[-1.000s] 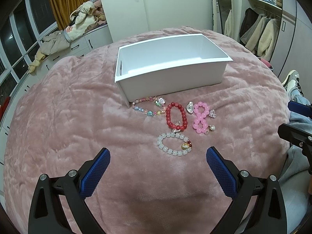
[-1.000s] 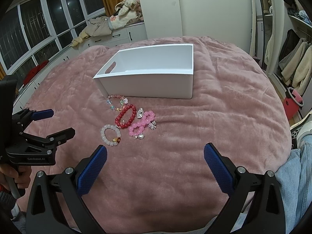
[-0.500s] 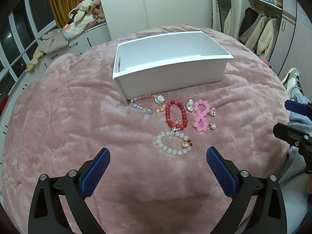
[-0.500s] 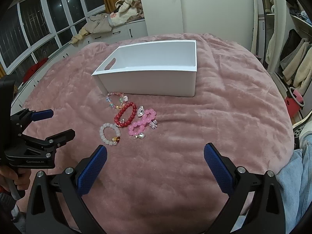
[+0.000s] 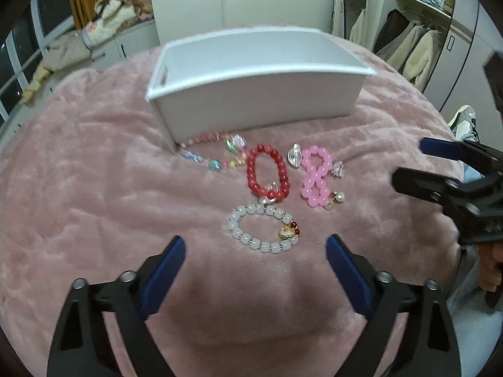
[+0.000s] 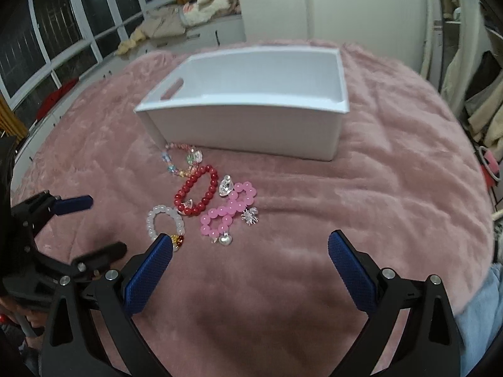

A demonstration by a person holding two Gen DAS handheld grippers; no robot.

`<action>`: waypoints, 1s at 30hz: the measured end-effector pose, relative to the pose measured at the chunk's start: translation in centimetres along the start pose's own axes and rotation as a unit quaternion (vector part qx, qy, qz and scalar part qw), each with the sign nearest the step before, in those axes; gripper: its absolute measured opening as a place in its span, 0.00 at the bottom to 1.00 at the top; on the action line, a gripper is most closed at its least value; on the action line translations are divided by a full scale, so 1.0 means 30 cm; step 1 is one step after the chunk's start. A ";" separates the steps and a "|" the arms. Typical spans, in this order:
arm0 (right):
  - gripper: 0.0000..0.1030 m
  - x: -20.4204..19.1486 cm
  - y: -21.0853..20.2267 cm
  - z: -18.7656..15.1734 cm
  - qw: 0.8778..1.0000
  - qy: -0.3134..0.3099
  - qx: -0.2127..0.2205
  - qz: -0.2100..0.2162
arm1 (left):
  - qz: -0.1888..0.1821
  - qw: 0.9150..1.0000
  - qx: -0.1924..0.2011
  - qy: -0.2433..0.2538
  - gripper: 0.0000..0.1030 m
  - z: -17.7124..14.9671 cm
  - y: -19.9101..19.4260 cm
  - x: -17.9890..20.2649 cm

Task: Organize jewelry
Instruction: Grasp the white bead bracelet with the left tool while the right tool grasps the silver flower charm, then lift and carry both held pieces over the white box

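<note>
Several bead bracelets lie on a pink plush blanket (image 5: 94,188) in front of an empty white box (image 5: 251,94): a white one (image 5: 261,229), a red one (image 5: 267,172), a pink one twisted in a figure eight (image 5: 316,179) and a pastel multicolour one (image 5: 210,154) against the box. My left gripper (image 5: 254,264) is open, just short of the white bracelet. My right gripper (image 6: 250,260) is open, just short of the pink bracelet (image 6: 229,213); its left finger covers part of the white bracelet (image 6: 163,223). The box (image 6: 251,116) stands behind them.
Small silver charms (image 5: 295,157) lie among the bracelets. Each gripper shows in the other's view, the right one at the right edge (image 5: 456,182), the left one at the left edge (image 6: 56,242). Windows and a clothes pile stand behind on the left, a wardrobe on the right.
Both grippers have moved forward and lower toward the bracelets, which now sit closer to the fingertips. Both stay open. The jewelry and box have not moved.
</note>
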State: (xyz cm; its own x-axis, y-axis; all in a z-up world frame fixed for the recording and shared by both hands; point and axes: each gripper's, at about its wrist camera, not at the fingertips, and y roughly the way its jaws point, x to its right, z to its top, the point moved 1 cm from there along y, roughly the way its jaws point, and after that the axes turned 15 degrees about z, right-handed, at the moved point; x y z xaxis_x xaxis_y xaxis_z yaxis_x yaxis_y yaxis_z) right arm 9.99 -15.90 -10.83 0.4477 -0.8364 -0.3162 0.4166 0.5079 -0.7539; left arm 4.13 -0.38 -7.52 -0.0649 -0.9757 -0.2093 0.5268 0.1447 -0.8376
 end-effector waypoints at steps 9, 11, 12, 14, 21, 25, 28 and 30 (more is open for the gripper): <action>0.78 0.033 0.302 0.033 0.996 -0.020 -0.082 0.006 | -0.019 0.999 -0.043 -0.024 0.68 -0.017 0.229 0.011; 0.74 0.025 0.335 0.035 0.996 -0.032 -0.083 0.005 | -0.013 0.999 -0.036 -0.021 0.58 -0.014 0.237 0.021; 0.62 0.023 0.345 0.040 0.996 -0.033 -0.081 0.010 | -0.005 0.999 -0.035 -0.017 0.53 -0.011 0.241 0.026; 0.48 0.020 0.346 0.049 0.997 -0.026 -0.074 0.025 | 0.005 0.999 -0.037 -0.013 0.38 -0.004 0.244 0.035; 0.17 0.021 0.284 0.044 0.998 -0.017 -0.047 0.043 | -0.009 0.999 -0.043 -0.022 0.16 0.015 0.244 0.033; 0.17 0.023 0.205 0.045 0.998 -0.015 -0.020 0.054 | -0.014 0.999 -0.035 -0.020 0.15 0.025 0.224 0.052; 0.17 0.021 0.142 0.059 0.998 -0.017 0.003 0.060 | -0.019 0.999 -0.027 -0.019 0.15 0.029 0.183 0.052; 0.17 0.013 0.117 0.072 0.998 -0.021 0.013 0.060 | -0.023 0.999 -0.020 -0.019 0.15 0.026 0.147 0.029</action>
State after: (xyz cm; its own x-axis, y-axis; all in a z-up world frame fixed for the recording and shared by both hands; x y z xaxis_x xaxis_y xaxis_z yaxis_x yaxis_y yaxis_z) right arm 13.34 -14.00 -12.34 0.5281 -0.7601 -0.3787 0.3783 0.6098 -0.6965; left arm 7.05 -0.72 -11.02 -0.0554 -0.9870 -0.1506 0.4894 0.1046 -0.8658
